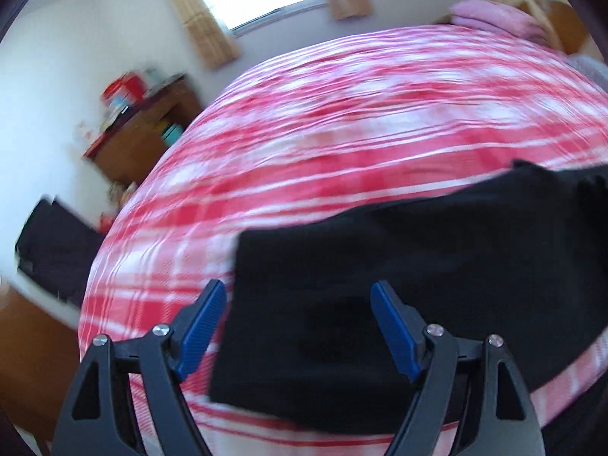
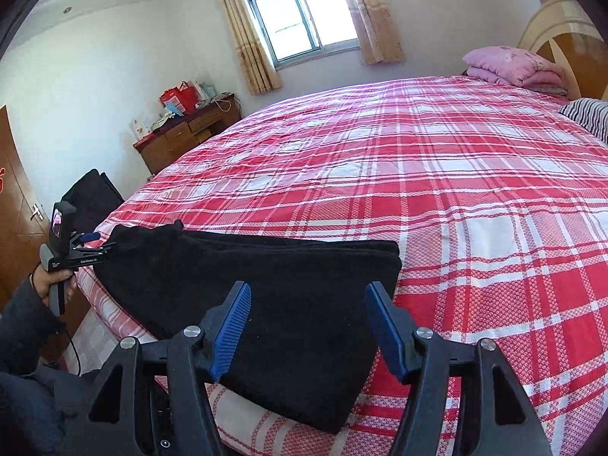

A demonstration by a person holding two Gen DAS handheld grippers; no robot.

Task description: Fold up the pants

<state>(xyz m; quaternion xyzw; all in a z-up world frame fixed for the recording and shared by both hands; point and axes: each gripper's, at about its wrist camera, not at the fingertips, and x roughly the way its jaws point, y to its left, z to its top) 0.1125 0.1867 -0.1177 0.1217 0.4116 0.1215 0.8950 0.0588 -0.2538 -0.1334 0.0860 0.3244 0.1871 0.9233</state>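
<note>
Black pants (image 2: 266,288) lie folded in a flat rectangle near the front edge of the bed. In the left wrist view the pants (image 1: 380,285) fill the lower right, and that view is motion blurred. My left gripper (image 1: 298,292) is open and empty, above the pants' left end. It also shows in the right wrist view (image 2: 89,245), hand-held beside the pants' far left end. My right gripper (image 2: 307,294) is open and empty, just above the pants' near right part.
The bed has a red and white plaid cover (image 2: 418,174). A pink folded blanket (image 2: 513,64) and a striped pillow (image 2: 589,114) lie at the head. A wooden dresser (image 2: 186,133) with clutter stands by the left wall. A dark item (image 2: 91,193) sits beside the bed.
</note>
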